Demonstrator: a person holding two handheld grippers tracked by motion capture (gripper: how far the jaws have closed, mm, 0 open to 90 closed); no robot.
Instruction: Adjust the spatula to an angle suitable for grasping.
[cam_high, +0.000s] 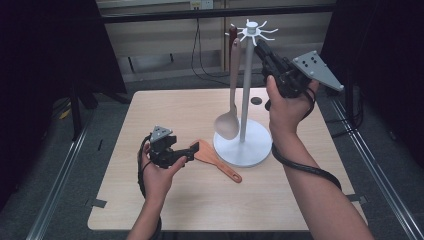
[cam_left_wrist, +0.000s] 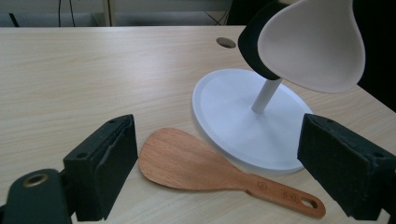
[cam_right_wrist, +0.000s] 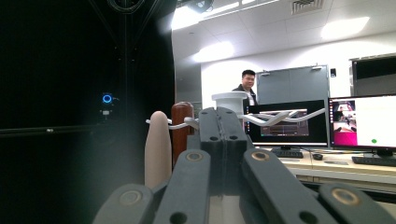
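Observation:
A white utensil stand (cam_high: 248, 147) rises at the table's centre right, with a crown of hooks (cam_high: 251, 31) on top. From the hooks hangs a beige spoon (cam_high: 231, 107), its bowl (cam_left_wrist: 313, 46) just above the base (cam_left_wrist: 233, 121); a dark brown handle (cam_right_wrist: 181, 126) hangs beside the beige one (cam_right_wrist: 158, 149). Left of the base, a wooden spatula (cam_high: 215, 160) lies flat on the table. My left gripper (cam_high: 192, 151) is low and open, and its pads flank the spatula's blade (cam_left_wrist: 187, 161) without touching it. Raised beside the crown (cam_right_wrist: 231, 100), my right gripper (cam_high: 260, 46) is shut with nothing in it.
A small round hole (cam_high: 256, 100) sits in the tabletop behind the stand. Black curtains frame both sides. In the right gripper view, monitors (cam_right_wrist: 362, 123) on a desk and a person (cam_right_wrist: 247, 86) are far behind.

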